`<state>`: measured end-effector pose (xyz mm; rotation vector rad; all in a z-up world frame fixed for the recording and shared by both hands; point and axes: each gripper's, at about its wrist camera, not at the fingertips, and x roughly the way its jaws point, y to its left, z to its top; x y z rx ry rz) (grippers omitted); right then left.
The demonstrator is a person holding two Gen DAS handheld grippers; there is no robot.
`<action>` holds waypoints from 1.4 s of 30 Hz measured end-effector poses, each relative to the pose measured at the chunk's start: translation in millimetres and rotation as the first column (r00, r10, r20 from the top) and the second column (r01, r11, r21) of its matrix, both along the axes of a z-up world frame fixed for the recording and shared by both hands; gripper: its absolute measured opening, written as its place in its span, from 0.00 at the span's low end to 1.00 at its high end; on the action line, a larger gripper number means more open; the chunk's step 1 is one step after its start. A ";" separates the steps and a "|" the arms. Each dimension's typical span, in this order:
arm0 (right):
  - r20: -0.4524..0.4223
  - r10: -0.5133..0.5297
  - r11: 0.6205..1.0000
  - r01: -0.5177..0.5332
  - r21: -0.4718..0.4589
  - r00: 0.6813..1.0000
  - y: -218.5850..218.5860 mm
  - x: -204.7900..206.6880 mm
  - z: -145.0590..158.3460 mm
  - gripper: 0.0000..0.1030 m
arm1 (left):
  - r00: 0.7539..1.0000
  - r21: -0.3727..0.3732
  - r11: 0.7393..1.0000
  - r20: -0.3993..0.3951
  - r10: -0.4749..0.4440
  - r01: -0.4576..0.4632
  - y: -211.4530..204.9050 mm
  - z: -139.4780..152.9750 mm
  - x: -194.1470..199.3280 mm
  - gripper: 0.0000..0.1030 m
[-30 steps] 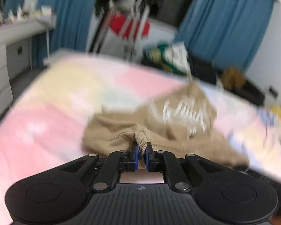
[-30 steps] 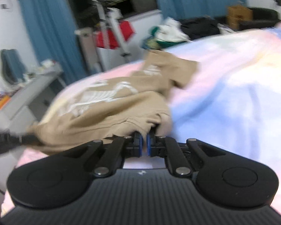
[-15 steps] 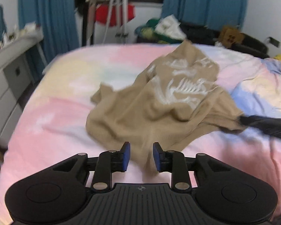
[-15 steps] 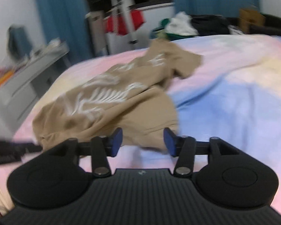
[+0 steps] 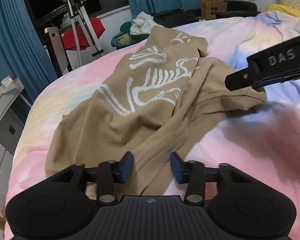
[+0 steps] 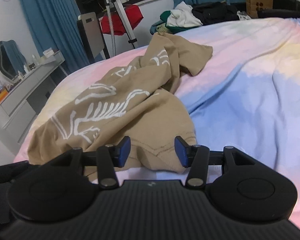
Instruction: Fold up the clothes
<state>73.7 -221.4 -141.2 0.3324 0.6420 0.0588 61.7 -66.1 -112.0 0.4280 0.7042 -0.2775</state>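
A tan T-shirt (image 5: 150, 104) with a white skeleton print lies crumpled on the pastel bed cover (image 5: 250, 140); it also shows in the right wrist view (image 6: 118, 108). My left gripper (image 5: 152, 165) is open, its blue pads astride the shirt's near hem. My right gripper (image 6: 152, 150) is open over a bunched hem edge. Seen from the side in the left wrist view, the right gripper's black finger (image 5: 270, 68) hovers at the shirt's right edge.
A grey dresser (image 6: 20, 100) stands left of the bed. Beyond the bed's far edge are a clothes rack with a red garment (image 5: 84, 34), a pile of clothes (image 6: 182, 20), a paper bag (image 6: 258, 0) and blue curtains (image 5: 14, 40).
Both grippers were shut on the shirt's hem a second ago. Both have opened and let it go, and the shirt has dropped onto the bed.
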 end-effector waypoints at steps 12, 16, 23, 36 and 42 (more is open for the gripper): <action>0.002 0.204 0.977 -0.204 -0.055 0.979 22.2 11.7 65.2 0.57 | 0.999 -0.499 0.866 -0.035 -0.036 0.013 70.7 88.4 -29.0 0.07; 0.002 0.304 0.948 -0.302 -0.105 0.953 33.7 2.6 44.1 0.58 | 0.997 -0.593 0.805 -0.072 -0.022 -0.025 91.1 96.6 -32.5 0.07; -0.026 0.373 0.854 -0.354 -0.382 0.928 76.8 -7.5 6.6 0.58 | 0.991 -0.649 0.754 -0.132 0.023 -0.104 100.0 92.8 -16.3 0.07; 0.201 0.122 0.991 -0.107 -0.082 0.972 8.5 -3.1 37.2 0.14 | 0.991 -0.505 0.855 -0.109 0.073 -0.119 65.4 51.8 2.7 0.15; 0.185 0.157 0.973 -0.184 0.138 0.970 -12.3 -0.2 40.9 0.14 | 0.997 -0.348 0.937 0.048 0.054 -0.034 36.3 45.7 -19.7 0.42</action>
